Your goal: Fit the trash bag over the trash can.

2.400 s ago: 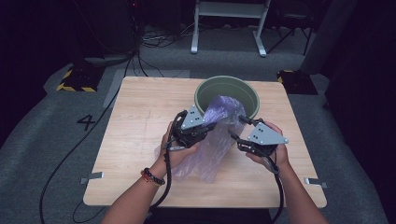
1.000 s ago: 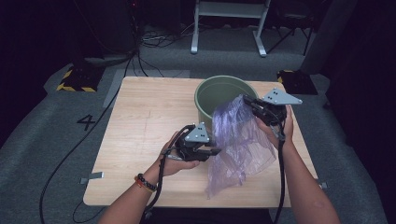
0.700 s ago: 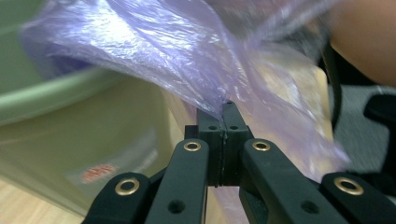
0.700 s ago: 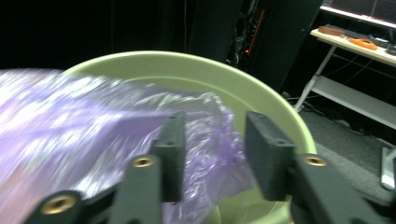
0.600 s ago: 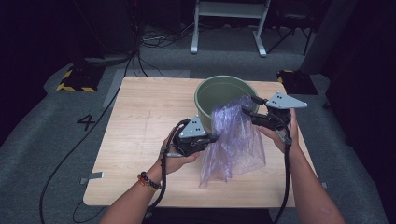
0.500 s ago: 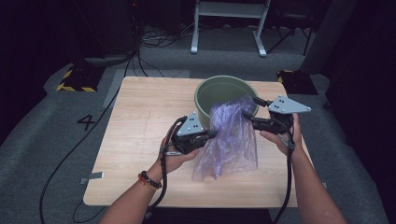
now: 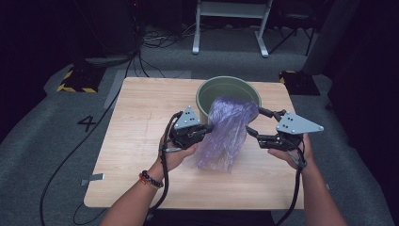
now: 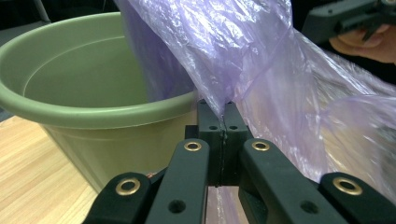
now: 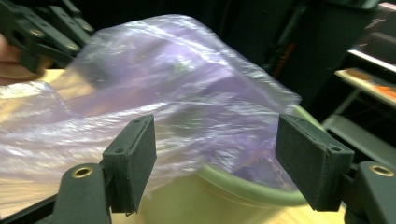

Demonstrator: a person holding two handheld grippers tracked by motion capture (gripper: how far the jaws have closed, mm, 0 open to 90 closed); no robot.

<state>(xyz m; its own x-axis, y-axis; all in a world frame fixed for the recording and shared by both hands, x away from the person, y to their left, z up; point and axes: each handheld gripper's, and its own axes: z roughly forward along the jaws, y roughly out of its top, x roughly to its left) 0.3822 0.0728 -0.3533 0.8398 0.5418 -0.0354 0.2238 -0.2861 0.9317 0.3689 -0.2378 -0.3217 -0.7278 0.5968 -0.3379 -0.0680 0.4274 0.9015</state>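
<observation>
- Your pot (image 7: 226, 89) is sitting on the table (image 7: 141, 117), toward its far edge and right of centre.
- Your bag (image 7: 226, 132) is draping from inside the pot, over its near rim, down onto the table in front.
- Your left gripper (image 7: 207, 128) is sitting left of the bag, touching it.
- Your right gripper (image 7: 254, 123) is hanging right of the bag, just beside the pot.

Table (image 7: 141, 141) lit from above, surroundings dark; bag (image 9: 177, 93) glossy with glare; gripper views soft.
</observation>
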